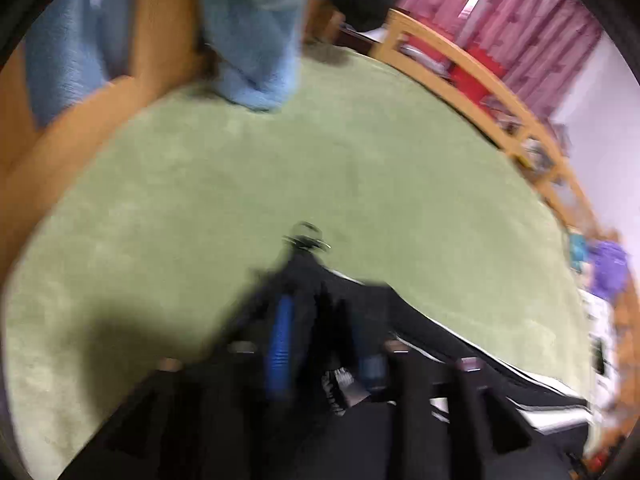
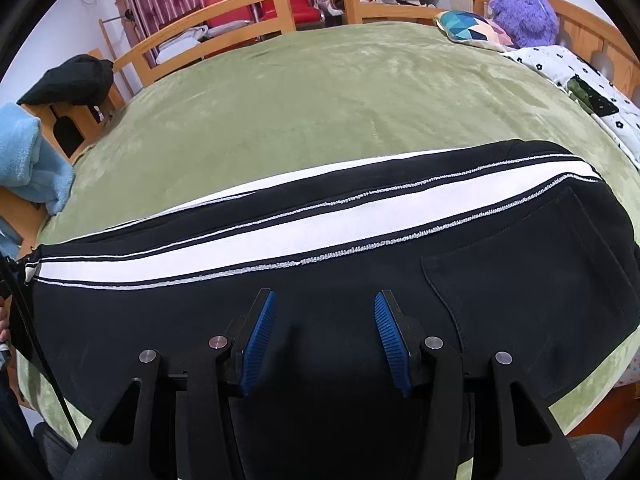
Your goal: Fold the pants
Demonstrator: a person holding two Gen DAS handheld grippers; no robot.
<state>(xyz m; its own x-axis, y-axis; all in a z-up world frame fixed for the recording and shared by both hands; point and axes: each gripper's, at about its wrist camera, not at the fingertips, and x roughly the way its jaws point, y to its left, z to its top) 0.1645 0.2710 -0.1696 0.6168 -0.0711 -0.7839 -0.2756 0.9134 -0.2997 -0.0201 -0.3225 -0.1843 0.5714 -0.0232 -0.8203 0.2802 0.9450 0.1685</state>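
Black pants (image 2: pixel 500 280) with a white side stripe (image 2: pixel 280 232) lie folded lengthwise across the green bed cover (image 2: pixel 320 100), pocket at the right. My right gripper (image 2: pixel 325 300) is open and empty, just above the black cloth near its front edge. In the blurred left wrist view, my left gripper (image 1: pixel 320 312) is shut on the pants' end (image 1: pixel 308 272), where black cloth bunches between the blue pads (image 1: pixel 282 340). The rest of the pants (image 1: pixel 460 344) trails off to the right over the bed cover (image 1: pixel 280 168).
A wooden bed rail (image 2: pixel 280 4) runs along the far side, red chairs (image 2: pixel 228 8) behind it. A blue towel (image 2: pixel 24 152) and dark garment (image 2: pixel 72 76) hang at the left end. A purple plush (image 2: pixel 524 12), patterned pillow (image 2: pixel 468 26) and floral quilt (image 2: pixel 560 68) lie at the right.
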